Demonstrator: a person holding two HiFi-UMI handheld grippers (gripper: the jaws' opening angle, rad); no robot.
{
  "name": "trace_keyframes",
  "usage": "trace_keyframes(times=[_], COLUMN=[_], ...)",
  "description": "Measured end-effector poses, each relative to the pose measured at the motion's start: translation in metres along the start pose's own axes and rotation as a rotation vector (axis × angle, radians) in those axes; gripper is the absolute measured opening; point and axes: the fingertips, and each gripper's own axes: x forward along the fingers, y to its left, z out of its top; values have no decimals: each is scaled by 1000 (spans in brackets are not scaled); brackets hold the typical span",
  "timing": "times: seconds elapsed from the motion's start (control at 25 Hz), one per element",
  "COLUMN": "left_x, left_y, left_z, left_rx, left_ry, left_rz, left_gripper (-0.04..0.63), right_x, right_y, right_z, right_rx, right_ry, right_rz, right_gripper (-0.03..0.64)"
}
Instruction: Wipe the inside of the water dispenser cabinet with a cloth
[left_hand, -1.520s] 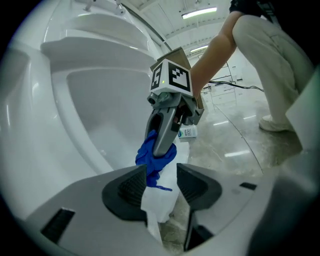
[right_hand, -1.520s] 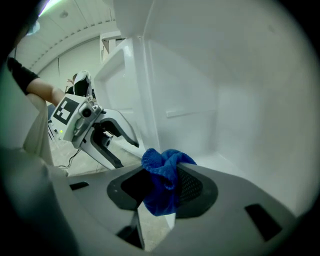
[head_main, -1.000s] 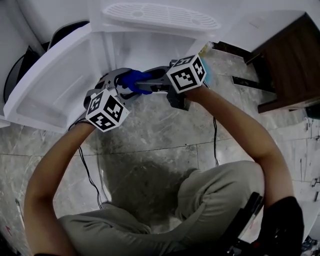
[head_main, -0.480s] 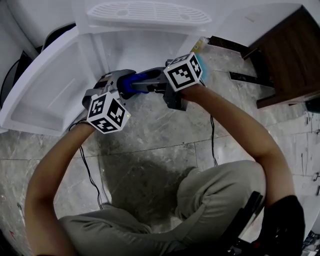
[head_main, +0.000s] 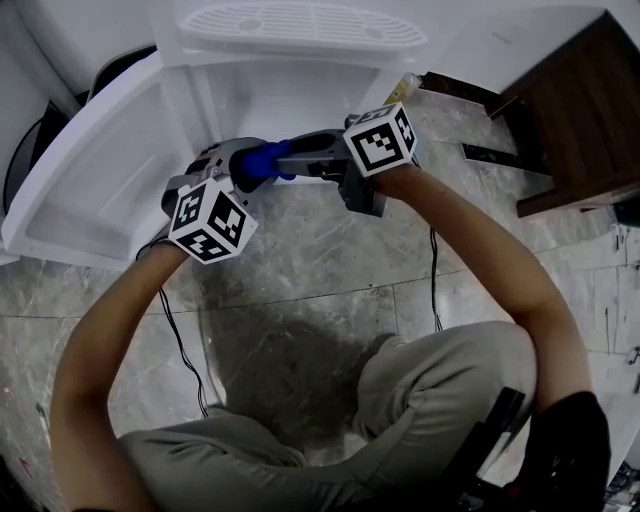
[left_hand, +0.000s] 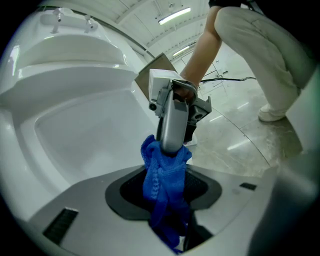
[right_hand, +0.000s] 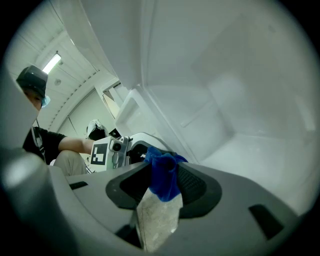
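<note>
A blue cloth (head_main: 262, 160) hangs bunched between my two grippers at the mouth of the white water dispenser cabinet (head_main: 290, 100). My right gripper (head_main: 285, 160) reaches in from the right and pinches the cloth's upper end (right_hand: 162, 172) at its tips while its jaws are opening. My left gripper (head_main: 245, 165) comes from the left. Its jaws are closing with the cloth (left_hand: 162, 175) hanging loosely down through their gap. In the left gripper view the right gripper (left_hand: 170, 145) points straight at me. The right gripper view shows the left gripper (right_hand: 120, 150) just beyond the cloth.
The cabinet door (head_main: 100, 170) stands swung open at the left. A grilled drip tray (head_main: 300, 25) sits above the opening. A dark wooden cabinet (head_main: 590, 110) stands at the right. Black cables (head_main: 180, 350) trail over the marble floor beside the person's knees.
Both grippers have stayed at the cabinet mouth with the cloth between them. The right gripper's cube has shifted slightly to the right and rolled a little.
</note>
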Motion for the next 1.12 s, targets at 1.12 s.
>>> trace_keyframes(times=[1.12], left_x=[-7], left_y=[-2], left_z=[-36], left_rx=[-263], left_ry=[30], left_rz=[-35], left_gripper=[178], right_x=[-38], right_y=[-40], right_z=[-4], right_rx=[-422], right_ry=[78], right_rz=[-367], right_gripper=[-2])
